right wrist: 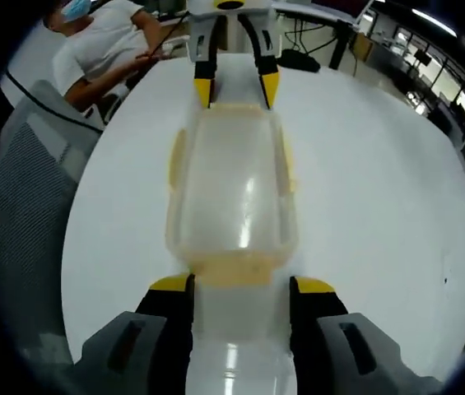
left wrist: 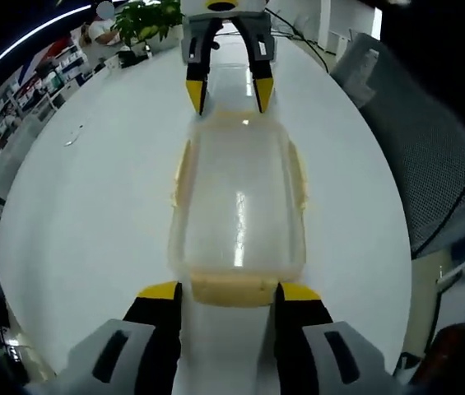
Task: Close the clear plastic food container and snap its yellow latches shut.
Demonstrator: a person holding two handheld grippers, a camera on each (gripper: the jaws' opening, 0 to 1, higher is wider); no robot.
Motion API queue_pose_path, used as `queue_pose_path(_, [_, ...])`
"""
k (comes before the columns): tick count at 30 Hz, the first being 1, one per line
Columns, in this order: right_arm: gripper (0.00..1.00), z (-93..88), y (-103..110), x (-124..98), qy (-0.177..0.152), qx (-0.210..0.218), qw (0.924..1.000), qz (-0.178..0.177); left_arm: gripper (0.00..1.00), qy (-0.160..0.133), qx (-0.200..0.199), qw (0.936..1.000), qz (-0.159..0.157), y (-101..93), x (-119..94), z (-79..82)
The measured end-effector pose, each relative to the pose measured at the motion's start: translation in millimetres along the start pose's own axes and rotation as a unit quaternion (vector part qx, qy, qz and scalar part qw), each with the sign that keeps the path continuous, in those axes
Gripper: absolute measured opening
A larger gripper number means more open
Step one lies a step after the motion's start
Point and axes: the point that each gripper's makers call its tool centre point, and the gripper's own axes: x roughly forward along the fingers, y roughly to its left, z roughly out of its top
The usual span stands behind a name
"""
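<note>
Two yellow-tipped grippers, our left (left wrist: 228,290) and right (right wrist: 241,282), face each other across the white table (left wrist: 92,214), each spread wide with nothing gripped, bracketing a yellow end latch (left wrist: 232,290) of the clear rectangular plastic food container (left wrist: 239,206) lying lengthwise between them, apparently to press both ends shut together.

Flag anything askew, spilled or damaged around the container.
Nothing stands out. The clear container sits flat on the white table, lid on, with no spill or crack visible. One gripper stands at each short end.
</note>
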Motion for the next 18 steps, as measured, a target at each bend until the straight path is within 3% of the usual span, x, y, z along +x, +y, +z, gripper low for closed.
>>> queue_pose_path(3, [0.40,0.5,3.6,0.1,0.000,-0.007,0.9999,0.008,0.34,0.003,0.004,0.9999,-0.016,-4.4,1.0,-0.2])
queue_pose_path(18, [0.40,0.9,11.0,2.9,0.000,-0.016,0.9993,0.033,0.33,0.004,-0.008,0.9997,-0.023,8.8,9.1,-13.8])
